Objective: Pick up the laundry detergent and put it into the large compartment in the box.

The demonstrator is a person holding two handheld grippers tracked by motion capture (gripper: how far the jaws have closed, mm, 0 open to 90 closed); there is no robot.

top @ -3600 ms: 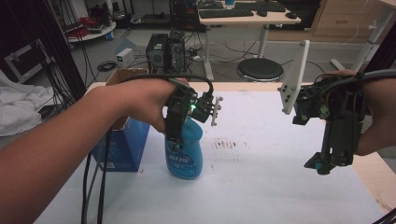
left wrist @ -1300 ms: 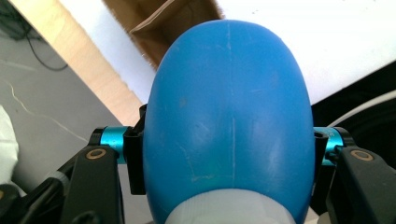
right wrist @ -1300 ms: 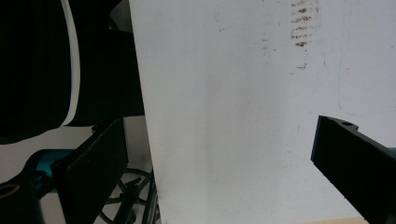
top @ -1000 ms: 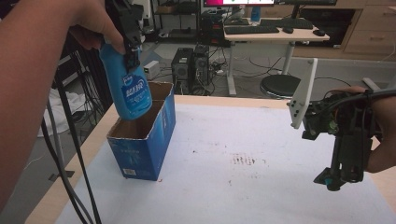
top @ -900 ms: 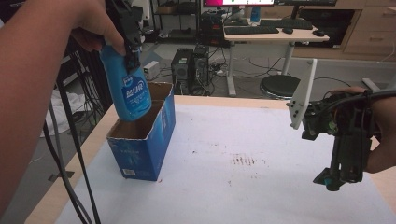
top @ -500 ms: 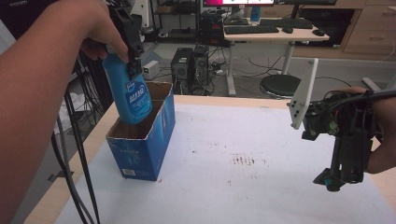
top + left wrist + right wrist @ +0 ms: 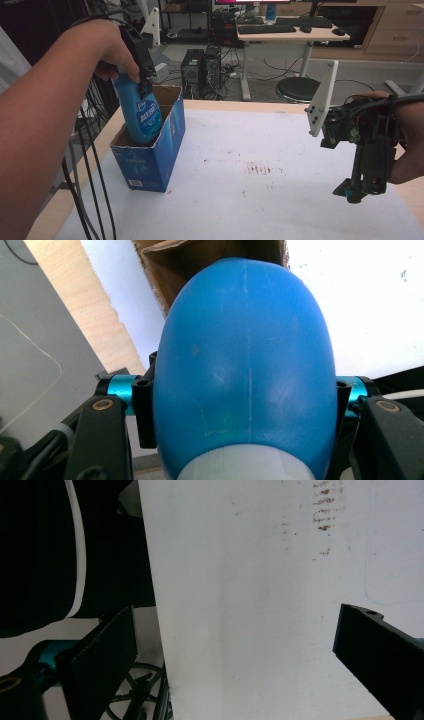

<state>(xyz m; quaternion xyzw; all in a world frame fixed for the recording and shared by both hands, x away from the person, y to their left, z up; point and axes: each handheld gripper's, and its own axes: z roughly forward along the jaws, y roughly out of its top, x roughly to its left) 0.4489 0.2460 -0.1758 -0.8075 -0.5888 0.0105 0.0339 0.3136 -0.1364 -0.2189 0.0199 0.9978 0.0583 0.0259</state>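
A blue plastic bottle [image 7: 143,117] with a printed label hangs upright, its lower part inside an open blue cardboard box [image 7: 152,162] at the table's left side. My left gripper [image 7: 141,82] is shut on the bottle's upper part, just below its white neck. In the left gripper view the bottle's rounded blue body [image 7: 245,355] sits between the jaws, with the box's brown inside [image 7: 200,260] beyond it. At the right, my right gripper [image 7: 359,189] points down over the white table [image 7: 260,210], open with nothing between its fingers. The same open right gripper [image 7: 240,650] hovers above bare white surface.
Brown smudges [image 7: 260,169] mark the middle of the table. Black cables [image 7: 87,180] hang past the table's left edge beside the box. Beyond the far edge stand computer towers [image 7: 202,67], a round stool [image 7: 299,89] and a desk [image 7: 295,32].
The bottle, earlier lifted off the table and held high above the box, has come down so its base is inside the box. The right gripper has stayed in place.
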